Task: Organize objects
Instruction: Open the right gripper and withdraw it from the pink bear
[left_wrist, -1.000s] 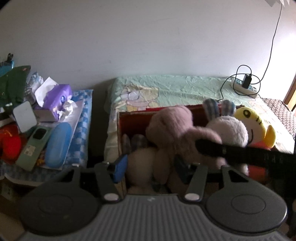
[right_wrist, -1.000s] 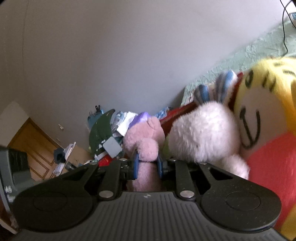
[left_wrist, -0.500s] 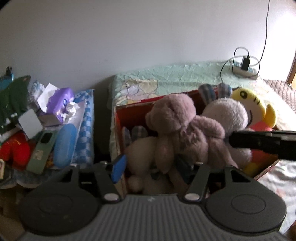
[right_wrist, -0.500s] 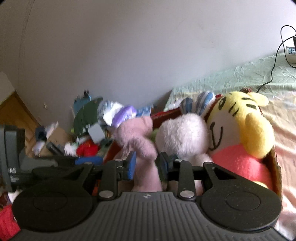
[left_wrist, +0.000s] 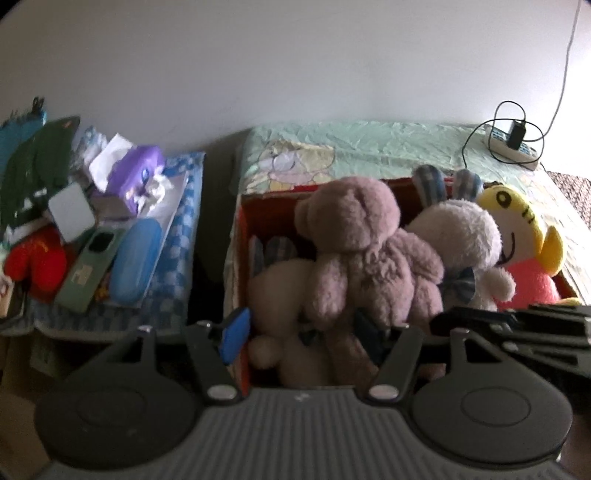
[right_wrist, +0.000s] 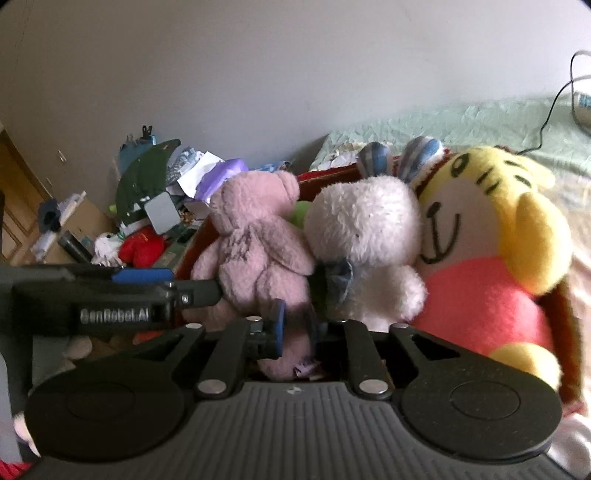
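A red box (left_wrist: 275, 206) on the bed holds several plush toys: a pink bear (left_wrist: 362, 251) (right_wrist: 255, 243), a white bunny with striped ears (left_wrist: 458, 236) (right_wrist: 365, 240), a yellow tiger (left_wrist: 517, 236) (right_wrist: 487, 236) and a cream plush (left_wrist: 277, 295). My right gripper (right_wrist: 295, 328) is shut on the pink bear's leg, which sits upright in the box. My left gripper (left_wrist: 299, 328) is open, its jaws wide at the box's near edge around the cream plush and the bear's leg. The left gripper also shows from the side in the right wrist view (right_wrist: 140, 291).
A cluttered side table (left_wrist: 173, 295) stands left of the bed, with a blue case (left_wrist: 135, 258), a green remote (left_wrist: 88, 269), a purple tissue pack (left_wrist: 136, 177) and a red plush (left_wrist: 37, 258). A power strip (left_wrist: 513, 147) with cables lies on the bed's far right.
The right gripper has lowered the pink bear into the box beside the bunny and drawn back. The left gripper has stayed open at the box's near edge.
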